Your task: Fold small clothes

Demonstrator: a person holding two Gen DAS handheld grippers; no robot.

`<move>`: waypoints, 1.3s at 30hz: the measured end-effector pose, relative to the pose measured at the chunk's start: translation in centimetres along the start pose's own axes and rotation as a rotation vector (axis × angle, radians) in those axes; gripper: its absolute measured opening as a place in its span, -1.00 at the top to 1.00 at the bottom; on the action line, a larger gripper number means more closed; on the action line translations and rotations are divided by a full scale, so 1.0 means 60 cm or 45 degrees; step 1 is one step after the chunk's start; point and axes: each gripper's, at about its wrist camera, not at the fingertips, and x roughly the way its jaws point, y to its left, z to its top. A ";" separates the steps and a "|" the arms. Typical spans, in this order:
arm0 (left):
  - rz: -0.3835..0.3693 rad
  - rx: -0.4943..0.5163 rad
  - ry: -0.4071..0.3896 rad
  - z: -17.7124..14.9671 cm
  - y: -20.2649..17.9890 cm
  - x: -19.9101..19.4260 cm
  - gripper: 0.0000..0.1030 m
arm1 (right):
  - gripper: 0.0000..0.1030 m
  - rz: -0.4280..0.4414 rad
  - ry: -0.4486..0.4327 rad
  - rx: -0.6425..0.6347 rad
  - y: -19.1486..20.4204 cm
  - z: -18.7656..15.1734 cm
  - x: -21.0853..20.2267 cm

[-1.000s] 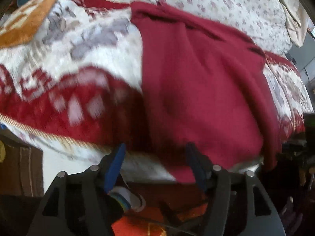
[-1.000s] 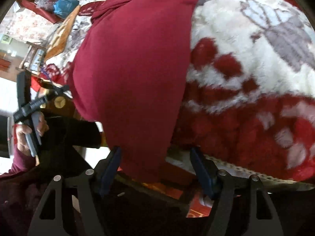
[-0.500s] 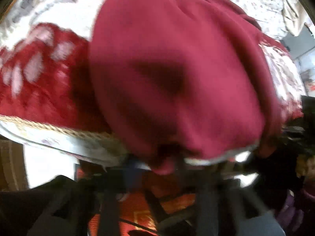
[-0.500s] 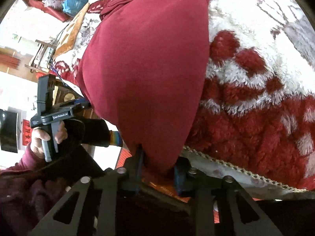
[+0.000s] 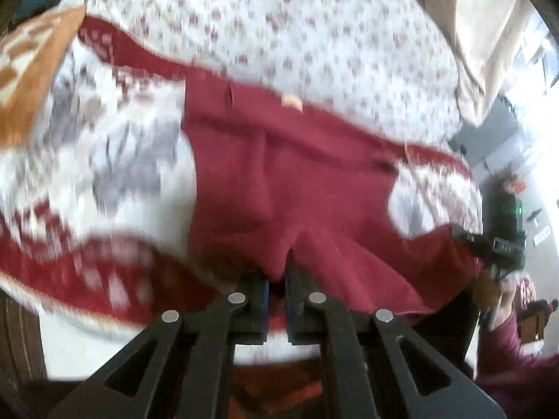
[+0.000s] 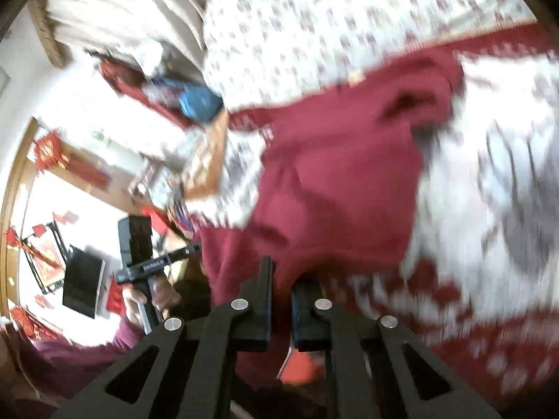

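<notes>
A dark red garment (image 5: 286, 174) lies across a bed, over a red and white fleece blanket (image 5: 104, 181). My left gripper (image 5: 276, 279) is shut on the garment's near hem at the bed's front edge. My right gripper (image 6: 281, 279) is shut on the other near corner of the same garment (image 6: 335, 188). The cloth is raised and stretched between the two grippers. The left gripper and the hand holding it (image 6: 146, 262) show at the left of the right wrist view. Both views are blurred by motion.
A white floral bedsheet (image 5: 297, 35) covers the far part of the bed. An orange patterned cushion (image 5: 31, 70) lies at the far left. Beige curtains (image 5: 482, 35) hang at the right. A blue item (image 6: 199, 101) lies by the bed's far corner.
Both grippers went from open around the hanging hem to shut on it. They have since lifted the hem up and forward over the bed, so more of the bed shows.
</notes>
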 end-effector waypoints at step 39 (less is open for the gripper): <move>0.435 -0.099 0.032 0.309 0.121 0.318 -0.62 | -0.16 -0.747 -0.065 0.061 -0.225 0.350 0.235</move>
